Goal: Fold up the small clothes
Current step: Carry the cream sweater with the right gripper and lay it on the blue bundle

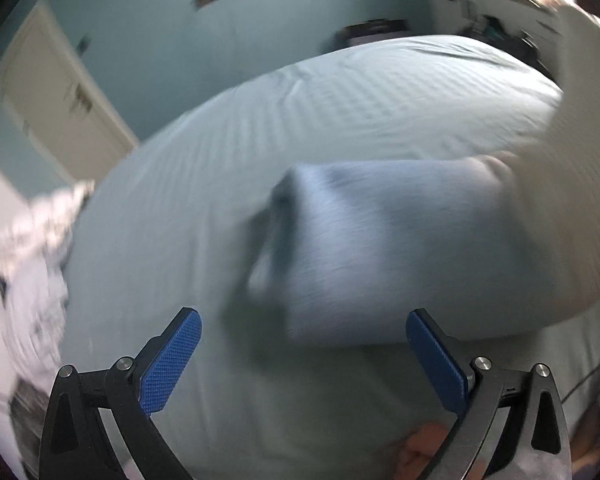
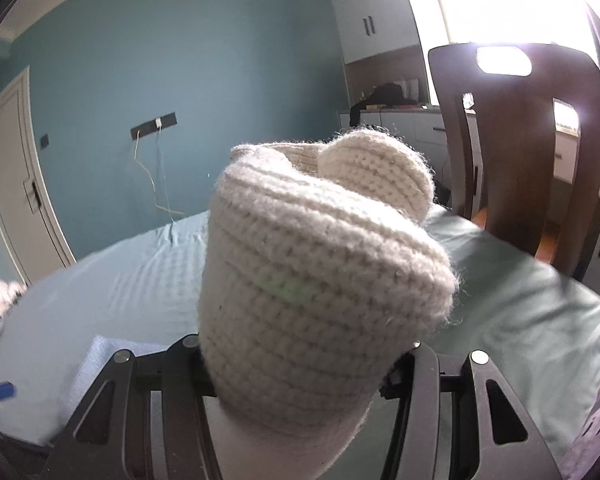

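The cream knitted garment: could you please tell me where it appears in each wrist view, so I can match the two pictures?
Left wrist view: the cream knitted garment hangs blurred down the right edge, beside a folded blue cloth.
Right wrist view: it fills the centre, bunched between the right tongs, which are closed on it.
Shared landmark: the white door at the left of both pictures.

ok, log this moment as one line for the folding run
left gripper: open, empty | right gripper: shut on cream knit piece | blue folded cloth: on bed
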`<state>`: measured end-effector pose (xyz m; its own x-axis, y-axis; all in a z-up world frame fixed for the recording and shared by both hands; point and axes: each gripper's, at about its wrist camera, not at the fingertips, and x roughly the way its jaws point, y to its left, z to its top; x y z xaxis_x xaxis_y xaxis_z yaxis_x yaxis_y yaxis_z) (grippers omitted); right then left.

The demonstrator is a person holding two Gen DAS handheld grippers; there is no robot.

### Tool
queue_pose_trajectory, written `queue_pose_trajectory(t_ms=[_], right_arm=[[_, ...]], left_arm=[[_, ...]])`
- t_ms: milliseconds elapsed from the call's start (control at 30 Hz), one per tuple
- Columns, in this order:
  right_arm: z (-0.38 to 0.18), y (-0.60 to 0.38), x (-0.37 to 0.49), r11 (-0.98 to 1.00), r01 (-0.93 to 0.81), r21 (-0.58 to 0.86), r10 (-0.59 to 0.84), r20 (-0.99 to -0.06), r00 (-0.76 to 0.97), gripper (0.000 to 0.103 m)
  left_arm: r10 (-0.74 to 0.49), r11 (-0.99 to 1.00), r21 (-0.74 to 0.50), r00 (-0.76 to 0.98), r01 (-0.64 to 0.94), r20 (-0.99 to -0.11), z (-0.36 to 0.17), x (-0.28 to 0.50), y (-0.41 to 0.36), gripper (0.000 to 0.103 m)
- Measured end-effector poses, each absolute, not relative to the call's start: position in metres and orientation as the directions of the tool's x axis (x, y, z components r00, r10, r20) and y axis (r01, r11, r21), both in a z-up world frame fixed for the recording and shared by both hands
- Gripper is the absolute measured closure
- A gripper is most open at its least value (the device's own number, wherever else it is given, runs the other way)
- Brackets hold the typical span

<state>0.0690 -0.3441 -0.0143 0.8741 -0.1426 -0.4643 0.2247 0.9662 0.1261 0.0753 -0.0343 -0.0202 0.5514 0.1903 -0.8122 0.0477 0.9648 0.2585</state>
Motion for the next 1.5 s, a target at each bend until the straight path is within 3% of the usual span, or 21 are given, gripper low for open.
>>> queue_pose_trajectory(t_ms=[133, 267, 533, 633, 800, 833, 900, 1033, 1100, 1167, 1233, 1333, 1500], right_arm=[[-0.007, -0.335, 0.076, 0.976, 0.210, 0.053, -0.161, -0.472, 0.867, 0.056], [0.017, -0.293, 0.095, 0.983, 0.157, -0.092, -0.182, -0.458, 0.870, 0.056], [0.027, -0.106, 0.114, 0.834, -0.064, -0.548, -0.140, -0.322, 0.936, 0.055], [-0.012, -0.042, 0.113, 0.728, -0.156, -0.667, -0.094, -0.323, 0.942, 0.054], [-0.134, 0.015, 0.096, 0.360, -0.292, -0.886, -0.063, -0.335, 0.940, 0.053], [-0.157, 0.015, 0.090, 0.288, -0.281, -0.915, -0.065, -0.311, 0.948, 0.053], [-0.184, 0.011, 0.071, 0.212, -0.171, -0.962, -0.006, -0.177, 0.984, 0.053], [-0.171, 0.005, 0.071, 0.234, -0.202, -0.951, -0.029, -0.215, 0.976, 0.043], [-0.146, 0.000, 0.071, 0.265, -0.301, -0.916, -0.025, -0.319, 0.947, 0.036], [-0.105, -0.021, 0.064, 0.412, -0.417, -0.810, 0.043, -0.440, 0.897, 0.035], [-0.076, -0.046, 0.056, 0.501, -0.474, -0.724, 0.092, -0.500, 0.861, 0.031], [-0.030, -0.108, 0.039, 0.641, -0.490, -0.591, 0.157, -0.525, 0.837, 0.015], [0.014, -0.215, 0.030, 0.826, -0.432, -0.363, 0.178, -0.557, 0.811, 0.010]], left_arm=[[0.141, 0.987, 0.157, 0.558, -0.019, -0.818, -0.009, 0.077, 0.008, 0.000], [0.156, 0.988, 0.133, 0.595, -0.083, -0.789, 0.005, 0.074, 0.043, 0.000], [0.180, 0.974, 0.047, 0.636, -0.220, -0.750, 0.028, 0.058, 0.108, 0.000], [0.177, 0.960, -0.012, 0.637, -0.280, -0.750, 0.035, 0.053, 0.135, 0.000], [0.164, 0.920, -0.117, 0.637, -0.375, -0.753, 0.040, 0.042, 0.179, 0.000], [0.157, 0.917, -0.129, 0.637, -0.378, -0.754, 0.039, 0.042, 0.182, 0.000], [0.153, 0.917, -0.132, 0.637, -0.377, -0.755, 0.037, 0.042, 0.182, 0.000], [0.156, 0.931, -0.105, 0.638, -0.351, -0.754, 0.034, 0.048, 0.173, 0.000], [0.144, 0.940, -0.102, 0.648, -0.327, -0.748, 0.035, 0.049, 0.166, 0.000], [0.138, 0.948, -0.096, 0.661, -0.304, -0.738, 0.037, 0.049, 0.156, 0.000], [0.133, 0.955, -0.088, 0.674, -0.283, -0.727, 0.039, 0.051, 0.148, 0.000], [0.114, 0.968, -0.077, 0.690, -0.239, -0.715, 0.039, 0.056, 0.130, 0.000], [0.080, 0.990, -0.031, 0.736, -0.136, -0.672, 0.045, 0.063, 0.084, 0.000]])
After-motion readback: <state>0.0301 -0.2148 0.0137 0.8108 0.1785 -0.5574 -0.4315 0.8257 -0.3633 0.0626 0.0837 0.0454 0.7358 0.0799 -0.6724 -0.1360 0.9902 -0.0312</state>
